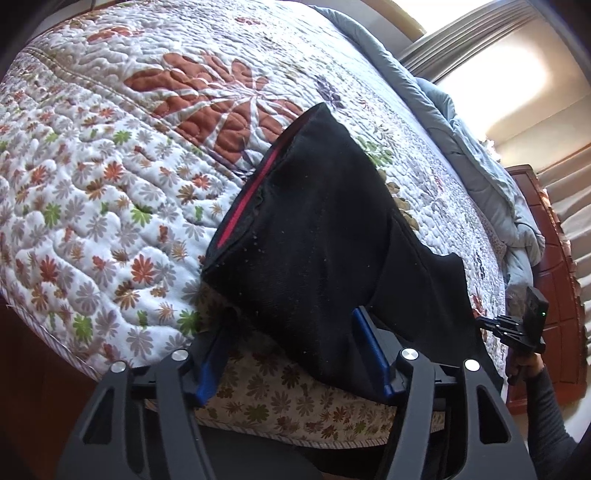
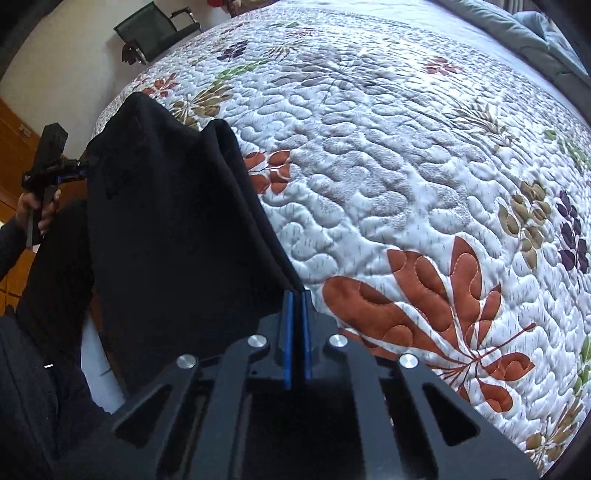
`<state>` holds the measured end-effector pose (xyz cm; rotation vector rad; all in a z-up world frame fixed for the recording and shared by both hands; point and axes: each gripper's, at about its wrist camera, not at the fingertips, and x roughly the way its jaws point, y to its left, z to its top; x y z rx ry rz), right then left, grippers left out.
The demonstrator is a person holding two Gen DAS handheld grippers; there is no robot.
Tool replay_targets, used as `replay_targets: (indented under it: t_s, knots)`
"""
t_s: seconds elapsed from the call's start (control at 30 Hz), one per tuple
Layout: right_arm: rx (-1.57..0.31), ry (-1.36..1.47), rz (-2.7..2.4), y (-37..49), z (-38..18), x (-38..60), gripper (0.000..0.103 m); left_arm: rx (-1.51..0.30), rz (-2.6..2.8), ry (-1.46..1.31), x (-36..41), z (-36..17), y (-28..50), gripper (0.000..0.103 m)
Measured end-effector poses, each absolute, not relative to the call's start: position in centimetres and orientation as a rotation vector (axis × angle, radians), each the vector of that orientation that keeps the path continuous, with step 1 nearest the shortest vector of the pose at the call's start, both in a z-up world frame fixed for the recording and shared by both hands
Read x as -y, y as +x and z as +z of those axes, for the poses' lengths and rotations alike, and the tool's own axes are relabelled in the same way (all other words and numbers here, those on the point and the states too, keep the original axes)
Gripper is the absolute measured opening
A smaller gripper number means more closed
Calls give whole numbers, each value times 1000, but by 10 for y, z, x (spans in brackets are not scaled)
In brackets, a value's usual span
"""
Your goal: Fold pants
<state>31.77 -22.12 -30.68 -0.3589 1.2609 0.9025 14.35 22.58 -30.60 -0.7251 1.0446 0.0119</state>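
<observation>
Black pants (image 1: 317, 229) with a red stripe at the waistband lie partly on the floral quilt and hang over the bed's near edge. My left gripper (image 1: 293, 314) is open, its blue-padded fingers (image 1: 369, 347) on either side of the cloth. My right gripper (image 2: 296, 295) is shut on a folded edge of the pants (image 2: 177, 221), which rises to the left in its view. The right gripper also shows at the far right of the left wrist view (image 1: 517, 325), and the left gripper at the left of the right wrist view (image 2: 48, 162).
A quilted floral bedspread (image 1: 129, 166) covers the bed. A grey-blue duvet (image 1: 480, 147) is bunched at the far side by a wooden headboard (image 1: 554, 277). A dark chair (image 2: 155, 33) stands past the bed's far corner.
</observation>
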Motion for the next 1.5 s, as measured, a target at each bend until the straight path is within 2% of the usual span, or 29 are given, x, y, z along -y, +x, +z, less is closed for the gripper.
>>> replay_targets:
  t_s: [0.2,0.3,0.4,0.53,0.6,0.63,0.7,0.8,0.87,0.9,0.93,0.97,1.17,1.27,1.3,1.37,1.4,1.5]
  knots:
    - [-1300,-304,883,320,-323,223,6,-1061,1,-752,-228,-310,148,66]
    - [-1269,-197,845,319,-304,241,18,-1047,0,-729,-226,-305,144,66]
    - [-1236,-63,805,301,-285,272,23,-976,78,-695,-229,-290,129,65]
    - [-1246,89,708,273,-292,317,23,-830,203,-474,-210,-242,116,65]
    - [-1268,169,648,271,-306,331,24,-798,100,-444,-193,-225,129,66]
    - [-1289,195,608,272,-315,335,28,-793,54,-424,-185,-221,138,66]
    - [-1317,213,555,274,-327,335,22,-798,-46,-403,-173,-217,161,70]
    - [-1304,238,542,275,-320,331,28,-868,-151,-400,-167,-232,199,72]
    - [-1268,257,558,275,-307,321,30,-974,-106,-371,-171,-259,223,69]
    - [-1247,269,574,275,-300,314,31,-1025,-73,-360,-173,-270,228,65]
    - [-1224,299,613,277,-291,302,34,-1074,-45,-351,-178,-284,233,55]
    - [-1218,316,647,280,-288,293,34,-1105,-37,-353,-181,-293,235,51]
    - [-1246,321,896,319,-293,169,34,-1096,-34,-363,-180,-299,227,51]
    - [-1316,318,963,345,-317,114,34,-1085,-53,-372,-185,-301,228,52]
    - [-1344,301,953,352,-327,103,32,-1081,-62,-374,-187,-302,227,52]
    - [-1379,257,893,366,-344,103,4,-1081,-75,-411,-194,-305,228,51]
    - [-1396,295,884,370,-351,111,0,-1083,-81,-421,-196,-307,228,50]
    - [-1409,415,877,380,-359,128,0,-1093,-96,-439,-200,-311,229,48]
